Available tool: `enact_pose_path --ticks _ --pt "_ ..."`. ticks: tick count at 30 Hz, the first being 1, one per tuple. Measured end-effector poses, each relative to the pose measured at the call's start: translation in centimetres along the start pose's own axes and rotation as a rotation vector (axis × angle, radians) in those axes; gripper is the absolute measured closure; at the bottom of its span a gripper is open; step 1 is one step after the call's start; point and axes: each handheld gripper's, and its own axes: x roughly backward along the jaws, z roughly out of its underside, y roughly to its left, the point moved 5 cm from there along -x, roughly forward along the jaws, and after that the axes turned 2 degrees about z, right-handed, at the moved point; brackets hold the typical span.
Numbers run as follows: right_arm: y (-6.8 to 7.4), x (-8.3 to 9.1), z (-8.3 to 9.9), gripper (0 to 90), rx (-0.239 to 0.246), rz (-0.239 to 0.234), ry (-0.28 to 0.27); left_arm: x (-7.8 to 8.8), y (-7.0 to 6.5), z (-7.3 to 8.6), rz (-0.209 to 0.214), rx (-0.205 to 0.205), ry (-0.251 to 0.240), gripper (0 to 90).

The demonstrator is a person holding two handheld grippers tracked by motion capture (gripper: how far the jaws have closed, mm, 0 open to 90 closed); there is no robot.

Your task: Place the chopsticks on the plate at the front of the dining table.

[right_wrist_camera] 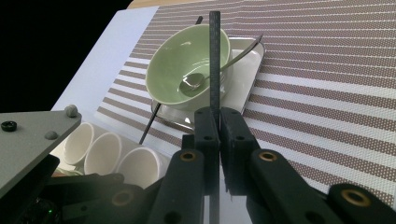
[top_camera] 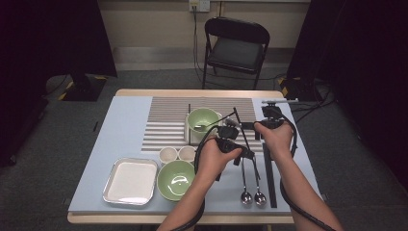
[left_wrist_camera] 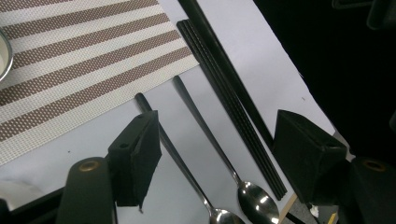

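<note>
A black chopstick [right_wrist_camera: 215,56] is being held upright in the closed right gripper [right_wrist_camera: 218,122], just beside the green bowl [right_wrist_camera: 187,70], while two spoons [left_wrist_camera: 201,140] are being straddled lengthwise by the open left gripper [left_wrist_camera: 224,154].

Lab-like recording room: dark curtains, lone folding chair [top_camera: 236,46], floor cables, staged table [top_camera: 125,113].

Beyond my table [top_camera: 120,120] stood a black folding chair [top_camera: 235,48] against a pale wall [top_camera: 154,24], where a socket [top_camera: 199,5] fed trailing cables. Grey carpet [top_camera: 53,125] covered the floor, and dark curtains [top_camera: 53,38] hung on both sides.
</note>
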Motion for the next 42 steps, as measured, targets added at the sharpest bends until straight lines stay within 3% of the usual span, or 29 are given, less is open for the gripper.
enact_pose_path --ticks 10,12,25,32,42 --pt "0.06 0.02 -0.01 86.5 -0.005 -0.007 -0.003 -0.11 -0.29 0.03 0.027 0.033 0.015 41.9" --pt "0.04 -0.02 0.06 86.4 -0.006 -0.008 -0.002 -0.17 -0.43 0.07 0.03 0.056 0.023 43.5" --pt "0.56 -0.17 0.14 86.4 -0.008 -0.026 -0.005 -0.86 -0.75 0.39 0.051 0.06 0.058 58.8" --pt "0.67 -0.22 0.19 86.4 -0.016 -0.038 -0.009 -0.74 -0.79 0.39 0.077 0.089 0.076 68.3" --pt "0.99 0.14 0.2 86.3 -0.019 -0.053 -0.021 -0.4 -0.07 0.62 0.062 0.123 0.111 80.6"
